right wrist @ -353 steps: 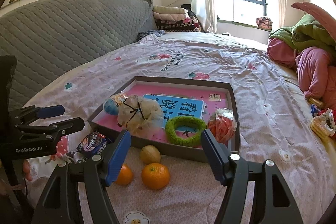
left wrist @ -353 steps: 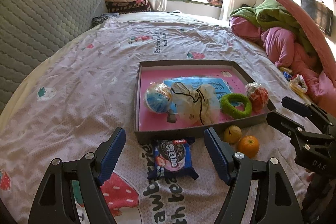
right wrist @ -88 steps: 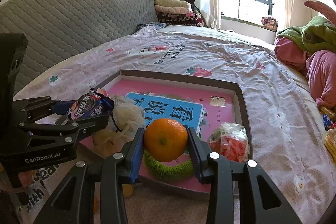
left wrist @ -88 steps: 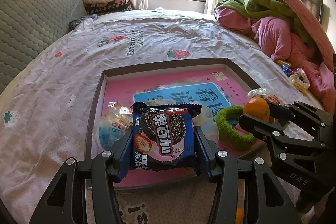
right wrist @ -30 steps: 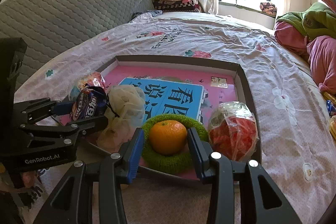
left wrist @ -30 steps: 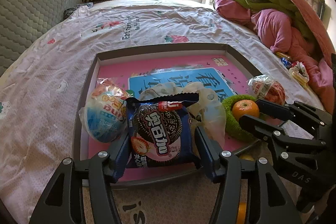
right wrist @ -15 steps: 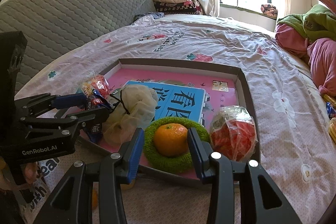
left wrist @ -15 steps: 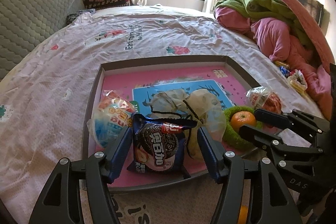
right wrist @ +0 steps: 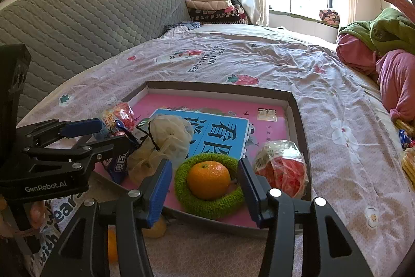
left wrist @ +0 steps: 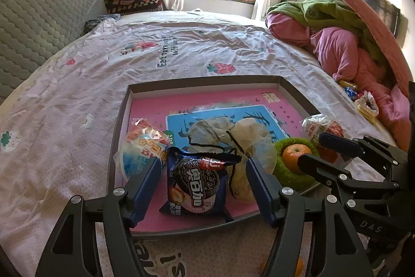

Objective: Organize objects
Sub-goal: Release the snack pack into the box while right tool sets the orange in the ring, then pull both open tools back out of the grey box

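The glossy foil cookie packet [left wrist: 196,183] lies flat in the shallow cardboard tray [left wrist: 202,82], long axis toward the window, between the released left gripper [left wrist: 202,184], whose jaws have just been opening. The round orange [right wrist: 208,183] sits inside the fuzzy green ring [right wrist: 207,204]; the right gripper [right wrist: 205,190], also just opening, is released.

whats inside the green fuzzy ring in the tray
An orange sits inside the green ring, released between the right gripper's open jaws. What lies under the orange is covered.
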`<state>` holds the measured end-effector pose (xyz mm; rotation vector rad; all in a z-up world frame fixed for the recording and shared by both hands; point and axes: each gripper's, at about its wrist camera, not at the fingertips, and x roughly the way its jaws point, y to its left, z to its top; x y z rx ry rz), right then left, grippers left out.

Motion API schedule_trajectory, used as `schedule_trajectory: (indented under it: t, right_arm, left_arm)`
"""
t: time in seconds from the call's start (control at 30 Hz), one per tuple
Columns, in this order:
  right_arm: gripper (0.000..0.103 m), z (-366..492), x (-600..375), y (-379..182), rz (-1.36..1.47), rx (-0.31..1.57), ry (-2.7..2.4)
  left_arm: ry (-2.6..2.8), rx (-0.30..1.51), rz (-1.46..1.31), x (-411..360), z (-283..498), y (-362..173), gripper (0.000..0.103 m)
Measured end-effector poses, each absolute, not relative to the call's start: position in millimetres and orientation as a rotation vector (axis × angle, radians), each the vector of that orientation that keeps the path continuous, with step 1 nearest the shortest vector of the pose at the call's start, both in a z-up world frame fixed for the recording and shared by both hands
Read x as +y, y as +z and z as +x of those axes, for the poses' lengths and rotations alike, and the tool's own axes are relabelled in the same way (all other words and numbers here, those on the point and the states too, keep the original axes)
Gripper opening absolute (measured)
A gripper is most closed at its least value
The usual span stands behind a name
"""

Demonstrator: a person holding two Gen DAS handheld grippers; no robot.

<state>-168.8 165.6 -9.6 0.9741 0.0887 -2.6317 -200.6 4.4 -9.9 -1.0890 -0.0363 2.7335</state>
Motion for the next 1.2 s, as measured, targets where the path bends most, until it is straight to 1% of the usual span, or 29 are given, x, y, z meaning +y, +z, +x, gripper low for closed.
schedule_trajectory:
  t: [0.1, 0.27, 0.37, 0.7, 1.0, 1.2]
  right_arm:
    - [0.053, -168.2, 165.5, -9.2, 0.972, 0.09, -2.633]
    - [0.058, -165.5, 165.6, -4.5, 0.947, 0.089, -2.649]
    - [0.058, -163.7, 166.4, -0.6, 0.933, 0.086, -2.653]
    - [0.059, -153.3, 165.3, 11.8, 0.891, 0.094, -2.656]
    - [0.06, -134.1, 169.3, 25.9, 0.846, 0.098, -2.672]
    - [0.063, -123.3, 172.1, 31.8, 0.831, 0.086, -2.668]
  left_arm:
    - [2.734, -0.034, -1.09, 5.1, -200.1, -9.1, 0.07]
    - [2.742, -0.031, -1.08, 5.2, -198.6, -4.6, 0.07]
    - [2.742, -0.044, -1.071, 4.0, -196.8, 0.1, 0.075]
    - [2.766, -0.023, -1.006, 3.1, -179.8, 21.8, 0.075]
    - [2.785, -0.061, -0.996, -7.7, -157.4, 30.4, 0.075]
    - [2.799, -0.069, -0.991, -8.3, -142.5, 31.5, 0.075]
